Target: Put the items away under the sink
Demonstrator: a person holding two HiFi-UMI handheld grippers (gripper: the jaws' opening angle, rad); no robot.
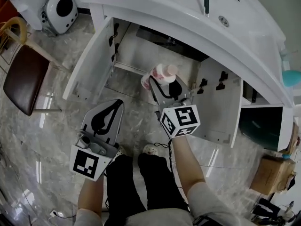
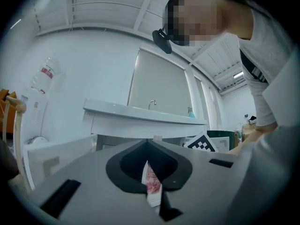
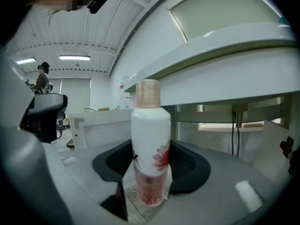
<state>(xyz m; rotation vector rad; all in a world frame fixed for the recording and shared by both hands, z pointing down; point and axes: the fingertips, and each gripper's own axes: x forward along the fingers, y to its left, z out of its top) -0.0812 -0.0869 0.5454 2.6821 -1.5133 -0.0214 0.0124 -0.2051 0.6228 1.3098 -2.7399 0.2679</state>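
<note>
White and swung wide, the left cabinet door (image 1: pixel 91 62) is left open so that the space under the sink (image 1: pixel 155 8) can be reached from the front. Near it, the left gripper (image 1: pixel 116 103) is held level, its jaws pressed together on a thin sachet (image 2: pixel 151 182) with pink print. The sachet is pinched by its edge, probably so that the flat packet cannot slide out, and its label cannot be read. To the right, the right gripper (image 1: pixel 161 87) is clamped on a white bottle (image 3: pixel 150 144) with a red flower print and a pale pink cap. Its jaws are set wide round the lower body, so the bottle is carried upright. The bottle is held between the two doors, before the cabinet opening (image 1: pixel 155 51), and is not yet set down. Farther right, the second door (image 1: pixel 218 102) is likewise open. Both items are judged to be bound for the cabinet floor, with neither yet placed
</note>
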